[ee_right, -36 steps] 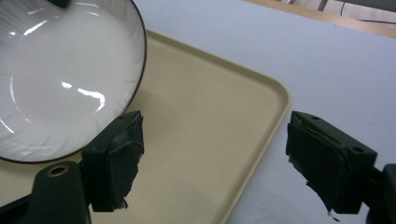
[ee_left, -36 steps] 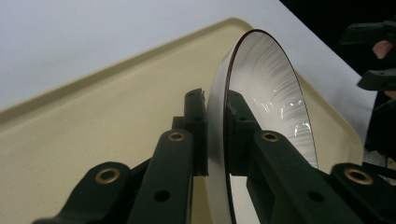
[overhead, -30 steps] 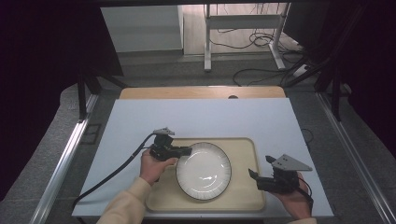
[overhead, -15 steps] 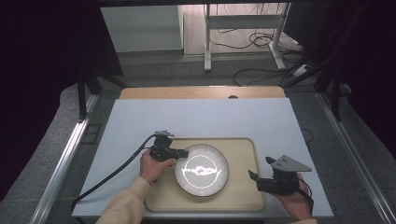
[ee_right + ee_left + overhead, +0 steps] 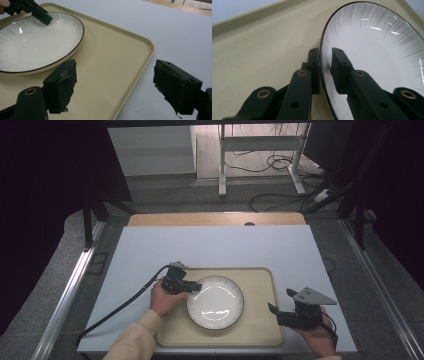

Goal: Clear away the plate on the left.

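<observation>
The white plate (image 5: pixel 215 301) with its thin dark rim and faint grey streaks lies flat in the left half of the beige tray (image 5: pixel 262 285), its bowl bare and catching streaks of light. My left gripper (image 5: pixel 194 286) has hold of it at the upper-left edge: in the left gripper view the jaws are clenched on the rim of the plate (image 5: pixel 372 50), one jaw outside over the tray (image 5: pixel 262 55), the other inside on the white glaze. My left hand (image 5: pixel 164 297) sits just beside the plate at the tray's left edge, with the black cable (image 5: pixel 120 307) trailing away across the white tabletop (image 5: pixel 215 245). My right gripper (image 5: pixel 278 312) hovers at the tray's lower right corner, well apart from the plate, jaws spread wide and holding nothing; in the right gripper view one jaw is over the tray (image 5: pixel 112 60) and the other over the tabletop (image 5: pixel 175 32), the tray's raised edge running between them, with the plate (image 5: pixel 37 42) farther off.
</observation>
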A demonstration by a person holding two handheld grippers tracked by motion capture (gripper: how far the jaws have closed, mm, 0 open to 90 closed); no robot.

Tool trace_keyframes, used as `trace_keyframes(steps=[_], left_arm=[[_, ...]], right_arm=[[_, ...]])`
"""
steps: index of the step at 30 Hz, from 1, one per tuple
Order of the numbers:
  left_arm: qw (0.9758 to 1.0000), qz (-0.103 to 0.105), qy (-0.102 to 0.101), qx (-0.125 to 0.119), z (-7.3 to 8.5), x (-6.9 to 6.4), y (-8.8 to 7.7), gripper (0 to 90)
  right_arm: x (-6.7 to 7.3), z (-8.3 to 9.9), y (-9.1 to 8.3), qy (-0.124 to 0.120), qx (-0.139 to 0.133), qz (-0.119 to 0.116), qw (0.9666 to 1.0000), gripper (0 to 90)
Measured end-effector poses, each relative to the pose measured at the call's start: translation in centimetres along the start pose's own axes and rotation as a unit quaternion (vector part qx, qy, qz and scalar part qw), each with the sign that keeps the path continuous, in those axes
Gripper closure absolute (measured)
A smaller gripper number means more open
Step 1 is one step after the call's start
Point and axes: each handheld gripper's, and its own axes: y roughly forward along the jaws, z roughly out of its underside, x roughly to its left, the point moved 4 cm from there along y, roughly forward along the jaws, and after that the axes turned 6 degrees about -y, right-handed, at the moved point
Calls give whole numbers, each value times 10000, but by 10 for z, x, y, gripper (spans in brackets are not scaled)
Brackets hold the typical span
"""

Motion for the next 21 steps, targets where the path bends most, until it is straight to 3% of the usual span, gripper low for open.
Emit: trace_keyframes(steps=[6, 9, 15, 18, 21], left_arm=[[9998, -101, 140, -107, -1, -4, -7, 627], [9996, -172, 158, -183, -2, -7, -13, 466], [9982, -369, 355, -296, -3, -12, -27, 366], [9951, -669, 589, -417, -3, -15, -38, 337], [9930, -796, 718, -498, -2, -16, -52, 308]], right_arm=[[2, -1, 5, -70, 31, -71, 9999, 189], [2, -2, 5, -70, 45, -73, 9999, 188], [6, -3, 8, -176, 154, -9, 9997, 186], [6, -4, 7, -209, 156, 39, 9997, 183], [2, -4, 7, -155, 130, 96, 9997, 181]])
